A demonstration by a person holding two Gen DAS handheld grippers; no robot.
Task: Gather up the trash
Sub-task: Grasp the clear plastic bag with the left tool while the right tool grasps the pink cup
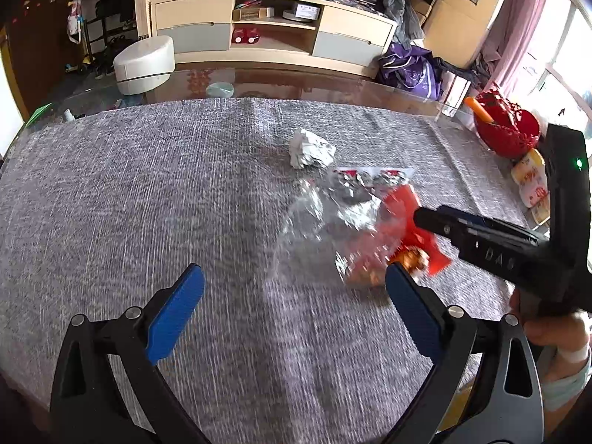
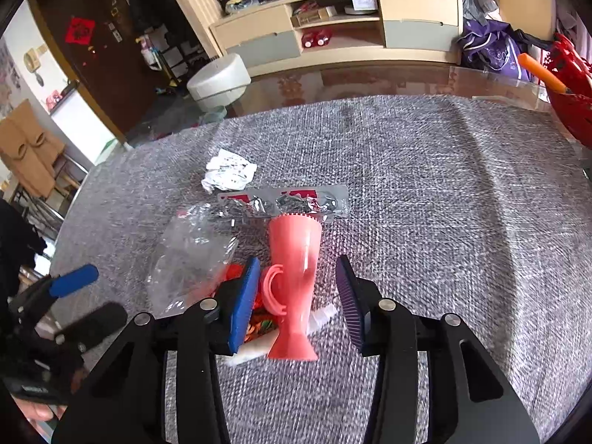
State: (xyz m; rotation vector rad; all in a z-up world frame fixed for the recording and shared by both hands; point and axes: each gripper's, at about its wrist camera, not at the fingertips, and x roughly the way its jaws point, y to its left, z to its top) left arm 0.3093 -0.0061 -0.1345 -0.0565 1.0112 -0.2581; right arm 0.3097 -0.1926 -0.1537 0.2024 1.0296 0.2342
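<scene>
A pile of trash lies on the grey cloth: a clear plastic bag (image 1: 325,229) (image 2: 188,255), a silver-and-red wrapper (image 1: 373,179) (image 2: 285,201), a crumpled white paper (image 1: 310,148) (image 2: 227,172), a coral plastic scoop (image 2: 296,273) (image 1: 405,203), and orange snack scraps (image 1: 407,259). My left gripper (image 1: 294,296) is open just in front of the pile's left side. My right gripper (image 2: 299,288) is open, one finger on each side of the coral scoop, not closed on it. The right gripper also shows in the left wrist view (image 1: 481,240).
A red lattice basket (image 1: 507,125) with an orange stick and a yellow-white packet (image 1: 531,181) stand at the table's right edge. Beyond the glass table edge are a white round stool (image 1: 144,63), a wooden TV cabinet (image 1: 273,33) and purple bags (image 1: 410,70).
</scene>
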